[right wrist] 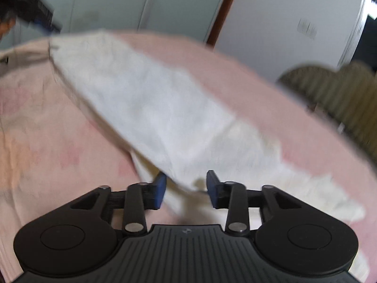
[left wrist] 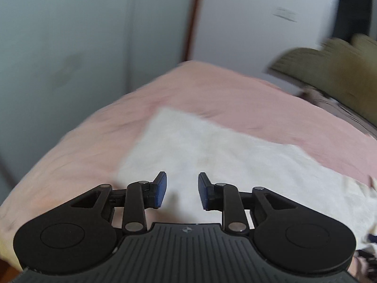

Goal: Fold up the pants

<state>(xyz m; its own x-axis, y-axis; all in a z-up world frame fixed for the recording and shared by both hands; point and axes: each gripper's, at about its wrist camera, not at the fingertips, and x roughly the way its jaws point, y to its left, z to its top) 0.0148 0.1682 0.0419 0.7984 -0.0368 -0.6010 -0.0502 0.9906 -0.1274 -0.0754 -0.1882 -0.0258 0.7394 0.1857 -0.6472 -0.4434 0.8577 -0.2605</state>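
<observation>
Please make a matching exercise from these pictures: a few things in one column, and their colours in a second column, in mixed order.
Things:
1. pants
2. bed cover
3. chair back
4. gripper pads

Colours:
A. olive green
B. blue
C. white
D. pink

Pairs: 1-C, 2-D, 3-A, 4-B

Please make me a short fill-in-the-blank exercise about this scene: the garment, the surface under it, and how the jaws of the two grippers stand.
1. The pants are ____ in colour.
2. They lie on a ____ bed cover.
3. The jaws of the left gripper are ____.
4. A corner of the cloth hangs between the jaws of the ____ gripper.

Missing words: white; pink; open; right
</observation>
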